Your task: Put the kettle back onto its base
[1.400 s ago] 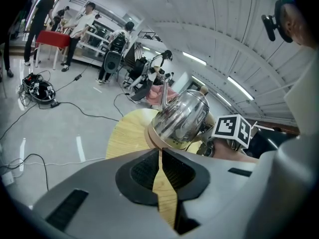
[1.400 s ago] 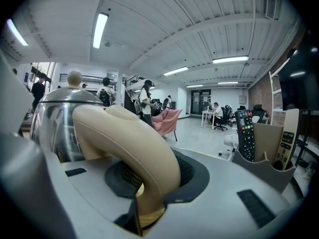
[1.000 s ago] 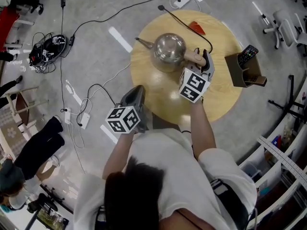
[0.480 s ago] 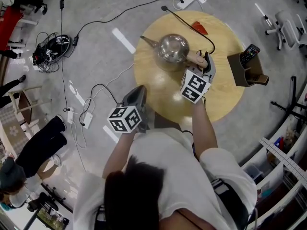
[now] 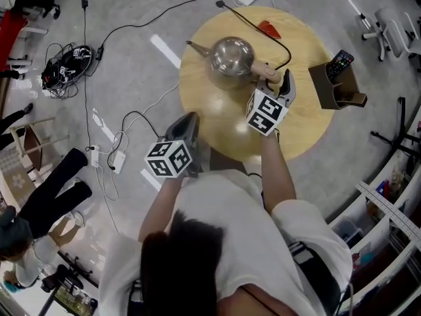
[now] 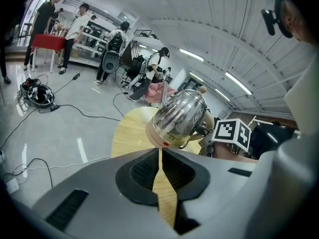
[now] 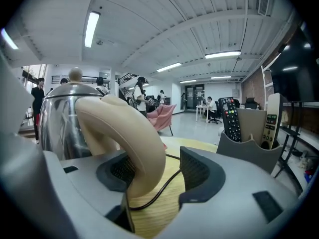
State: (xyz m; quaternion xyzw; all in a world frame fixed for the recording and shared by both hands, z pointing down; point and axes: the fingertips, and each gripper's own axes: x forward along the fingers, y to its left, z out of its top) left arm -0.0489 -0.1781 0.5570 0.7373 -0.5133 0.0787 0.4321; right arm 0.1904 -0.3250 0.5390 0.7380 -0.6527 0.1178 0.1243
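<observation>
Right tongs [image 5: 284, 82], clamped before, are opening around the shiny kettle's [image 5: 231, 54] beige handle [image 7: 127, 133]; left tongs [image 5: 189, 122] closed.

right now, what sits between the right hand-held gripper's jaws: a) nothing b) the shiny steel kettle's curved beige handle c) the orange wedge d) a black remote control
b: the shiny steel kettle's curved beige handle stands between the right hand-held gripper's opening jaws, clear of one pad
</observation>
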